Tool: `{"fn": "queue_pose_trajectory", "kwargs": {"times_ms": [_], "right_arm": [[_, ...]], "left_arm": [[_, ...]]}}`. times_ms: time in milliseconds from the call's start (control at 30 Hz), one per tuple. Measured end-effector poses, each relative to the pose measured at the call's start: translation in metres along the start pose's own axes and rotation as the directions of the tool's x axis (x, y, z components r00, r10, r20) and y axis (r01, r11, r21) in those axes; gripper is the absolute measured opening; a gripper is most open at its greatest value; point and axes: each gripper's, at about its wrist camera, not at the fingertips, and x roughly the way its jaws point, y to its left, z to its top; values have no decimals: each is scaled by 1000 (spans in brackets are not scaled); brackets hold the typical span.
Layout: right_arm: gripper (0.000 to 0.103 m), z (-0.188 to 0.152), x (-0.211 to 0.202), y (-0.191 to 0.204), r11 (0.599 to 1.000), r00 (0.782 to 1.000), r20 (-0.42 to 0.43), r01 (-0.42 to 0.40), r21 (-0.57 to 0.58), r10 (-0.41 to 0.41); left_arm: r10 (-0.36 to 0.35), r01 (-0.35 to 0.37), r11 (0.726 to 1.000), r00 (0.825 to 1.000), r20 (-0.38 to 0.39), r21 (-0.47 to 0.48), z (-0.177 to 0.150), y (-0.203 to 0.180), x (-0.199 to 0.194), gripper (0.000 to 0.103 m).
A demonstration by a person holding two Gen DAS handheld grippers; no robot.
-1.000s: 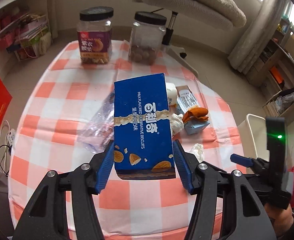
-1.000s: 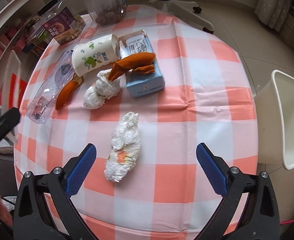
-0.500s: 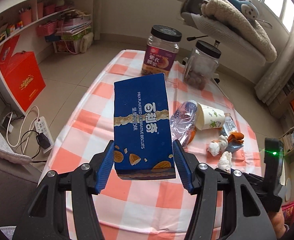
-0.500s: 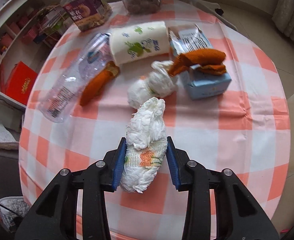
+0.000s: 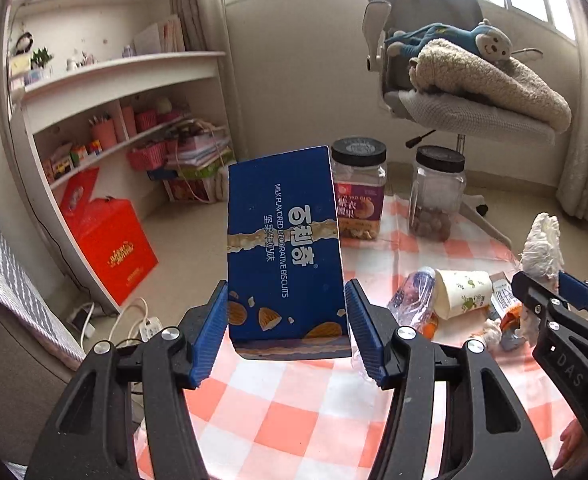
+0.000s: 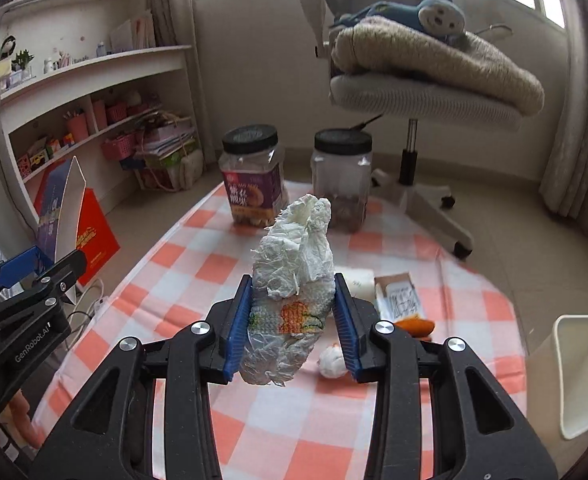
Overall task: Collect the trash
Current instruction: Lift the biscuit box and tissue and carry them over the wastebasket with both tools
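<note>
Right wrist view: the crumpled tissue wad [image 6: 292, 292], lying on the checkered table [image 6: 254, 432] a second ago, is now being held lifted above it, pinched between the narrowly closed right gripper [image 6: 292, 320]. Nuts are being stored in two lidded jars [image 6: 252, 178]. The blue biscuit box [image 5: 286, 248] is still being clamped upright by the left gripper [image 5: 288, 332].

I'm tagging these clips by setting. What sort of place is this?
Probably a lived-in room at home: curved wall shelves crowded with books and toys, an office chair carrying a blanket and plush monkey, and a checked tablecloth.
</note>
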Motion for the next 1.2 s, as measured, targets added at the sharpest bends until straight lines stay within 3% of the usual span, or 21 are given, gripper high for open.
{"fn": "queue_pose_trajectory", "kwargs": {"times_ms": [233,733,1200], "right_arm": [[37,12,-21,-20,996,992,86,87,18,-88],[38,8,-47,-61,984,978,115,176,17,-177],[38,4,-75,-143,949,947,97,298,103,-307]], "left_arm": [[19,-19,1000,996,93,0,9,-18,-17,58],[-87,85,996,993,86,27,12,-73,-26,58],[-193,185,978,978,85,95,6,-139,-34,58]]}}
